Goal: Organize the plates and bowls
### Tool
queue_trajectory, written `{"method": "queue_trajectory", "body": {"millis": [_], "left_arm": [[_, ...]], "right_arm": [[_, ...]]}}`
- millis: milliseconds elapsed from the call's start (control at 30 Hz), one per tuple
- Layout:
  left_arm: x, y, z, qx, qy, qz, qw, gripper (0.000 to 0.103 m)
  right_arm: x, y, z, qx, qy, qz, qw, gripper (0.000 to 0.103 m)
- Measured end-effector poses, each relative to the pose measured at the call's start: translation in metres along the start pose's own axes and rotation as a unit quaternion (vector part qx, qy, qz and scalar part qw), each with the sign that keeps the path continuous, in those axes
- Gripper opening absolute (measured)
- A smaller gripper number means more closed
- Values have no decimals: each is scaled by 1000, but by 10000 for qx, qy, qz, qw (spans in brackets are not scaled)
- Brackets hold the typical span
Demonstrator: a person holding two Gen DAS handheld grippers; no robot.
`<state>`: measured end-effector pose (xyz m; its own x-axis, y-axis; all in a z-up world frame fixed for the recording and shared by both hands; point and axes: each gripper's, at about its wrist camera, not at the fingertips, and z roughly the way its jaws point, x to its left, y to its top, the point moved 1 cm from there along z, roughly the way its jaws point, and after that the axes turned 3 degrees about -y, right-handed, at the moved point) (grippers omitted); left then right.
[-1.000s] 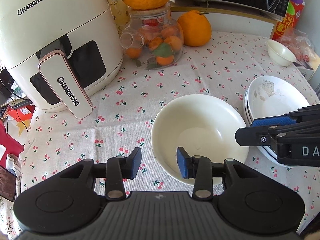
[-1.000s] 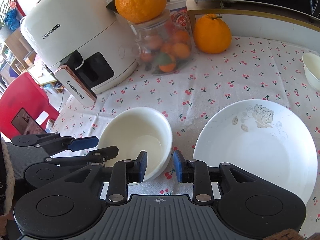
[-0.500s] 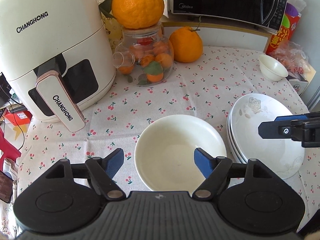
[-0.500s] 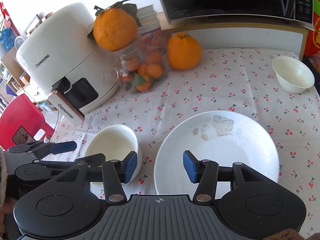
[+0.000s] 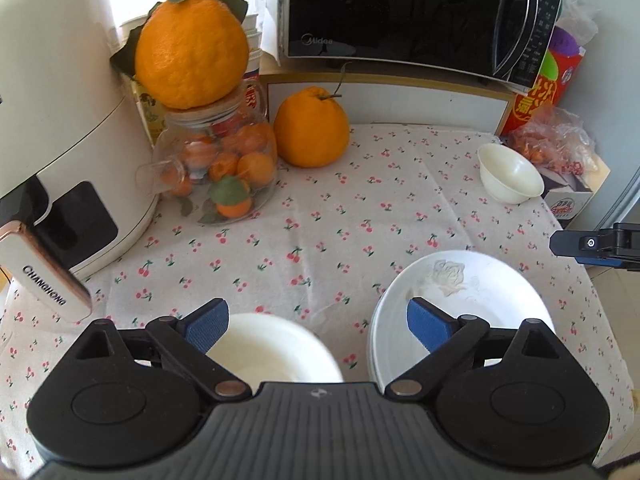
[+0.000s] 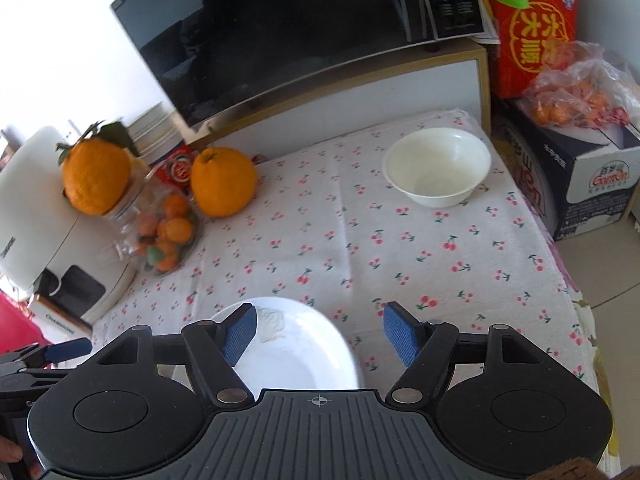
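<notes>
A cream bowl [image 5: 272, 354] rests on the cherry-print cloth, low in the left wrist view, just below my left gripper [image 5: 316, 325]. Its jaws are opening wide and hold nothing. Right of the bowl lies a stack of white plates [image 5: 460, 300] with a rose print. My right gripper [image 6: 320, 333] hovers over the near right rim of that stack [image 6: 296, 348]; its jaws are opening, with nothing pressed between them. A small white bowl [image 6: 436, 166] stands alone at the far right of the table, also visible as the small bowl [image 5: 510, 178] in the left wrist view.
A white air fryer [image 5: 60, 152] fills the left. Beside it stand a glass jar of tangerines [image 5: 218, 168] topped by a big orange [image 5: 192, 48], and another orange [image 5: 312, 128]. A microwave [image 5: 400, 12] sits behind. Boxes [image 6: 580, 172] and a fruit bag [image 6: 580, 92] flank the table's right edge.
Both grippers opened and drew back from the dishes. The cream bowl stays on the cloth. The right gripper swung right, so the small far bowl now sits ahead of it.
</notes>
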<state>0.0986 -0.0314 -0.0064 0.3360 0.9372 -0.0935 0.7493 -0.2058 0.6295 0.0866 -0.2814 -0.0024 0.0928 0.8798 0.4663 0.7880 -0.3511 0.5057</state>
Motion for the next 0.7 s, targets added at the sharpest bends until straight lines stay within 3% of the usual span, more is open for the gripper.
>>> {"method": "queue_trajectory", "body": {"millis": [200, 433, 700], "left_arm": [[-31, 34, 28, -41, -303, -69, 9995, 97], [-76, 80, 70, 25, -603, 56, 9982, 97], [-126, 116, 126, 90, -893, 320, 9954, 92]], "right_arm": [[-52, 25, 12, -290, -163, 841, 9959, 72], [-101, 36, 37, -294, -415, 1813, 9821, 72], [-139, 36, 63, -524, -1, 3229, 9450, 72]]}}
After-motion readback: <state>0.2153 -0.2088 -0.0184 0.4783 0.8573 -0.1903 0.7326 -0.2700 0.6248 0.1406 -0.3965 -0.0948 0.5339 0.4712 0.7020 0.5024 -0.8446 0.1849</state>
